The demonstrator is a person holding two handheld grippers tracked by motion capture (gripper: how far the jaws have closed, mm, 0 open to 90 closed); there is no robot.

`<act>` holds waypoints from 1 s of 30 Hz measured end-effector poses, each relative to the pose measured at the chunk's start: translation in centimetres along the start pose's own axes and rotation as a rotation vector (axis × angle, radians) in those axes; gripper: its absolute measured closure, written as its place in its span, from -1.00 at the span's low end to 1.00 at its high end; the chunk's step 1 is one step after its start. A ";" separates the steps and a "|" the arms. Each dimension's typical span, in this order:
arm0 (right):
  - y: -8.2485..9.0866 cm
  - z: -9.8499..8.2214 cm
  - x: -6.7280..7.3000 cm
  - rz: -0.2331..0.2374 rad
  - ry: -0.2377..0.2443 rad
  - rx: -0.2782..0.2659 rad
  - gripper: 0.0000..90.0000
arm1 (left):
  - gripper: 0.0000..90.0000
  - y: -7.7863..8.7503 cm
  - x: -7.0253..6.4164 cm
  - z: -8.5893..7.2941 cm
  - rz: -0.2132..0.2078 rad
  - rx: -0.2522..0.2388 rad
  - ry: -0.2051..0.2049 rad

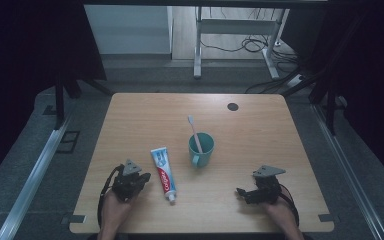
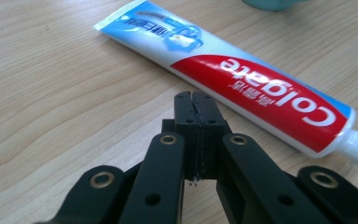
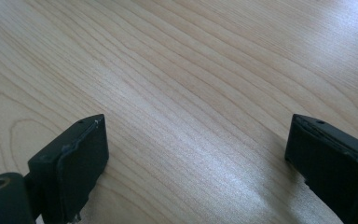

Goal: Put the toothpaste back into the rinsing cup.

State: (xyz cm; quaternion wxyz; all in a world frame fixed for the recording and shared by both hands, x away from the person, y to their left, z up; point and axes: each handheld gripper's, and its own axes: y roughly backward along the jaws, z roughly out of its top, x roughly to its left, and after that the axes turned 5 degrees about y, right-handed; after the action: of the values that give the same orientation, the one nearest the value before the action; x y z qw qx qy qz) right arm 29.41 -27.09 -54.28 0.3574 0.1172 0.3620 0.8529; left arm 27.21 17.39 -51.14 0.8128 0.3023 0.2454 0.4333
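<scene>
On the table [image 1: 260,130] there is one toothpaste tube [image 1: 163,173], one cup [image 1: 201,149] and one toothbrush [image 1: 194,131] (standing in that cup). One dark round spot [image 1: 233,106] sits near the far edge. Two grippers are in view: left gripper [image 1: 143,178], right gripper [image 1: 240,192].

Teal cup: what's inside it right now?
A toothbrush stands in the teal cup, leaning toward the cup's left rim, with its bristled head sticking up above the rim. The lower end of its handle and the cup's bottom are hidden by the cup wall.
</scene>
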 end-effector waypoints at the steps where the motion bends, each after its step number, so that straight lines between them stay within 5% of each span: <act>1: 0.0 0.0 0.0 0.000 0.000 0.000 -0.88 | 0.98 0.0 -0.1 0.1 -0.003 0.002 -0.007; 16: 0.0 0.0 0.0 -0.005 -0.002 0.000 -0.88 | 0.98 -0.8 -2.9 3.1 -0.084 0.010 -0.051; 30: 0.0 0.0 0.0 -0.005 -0.003 -0.001 -0.88 | 0.99 -4.0 -5.4 3.6 -0.119 0.112 -0.092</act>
State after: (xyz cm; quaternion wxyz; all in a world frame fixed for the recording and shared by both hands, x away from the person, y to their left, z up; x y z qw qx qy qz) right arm 29.43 -27.10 -54.29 0.3599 0.1173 0.3616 0.8520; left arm 29.13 9.97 -50.72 0.8292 0.3519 0.2493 0.3556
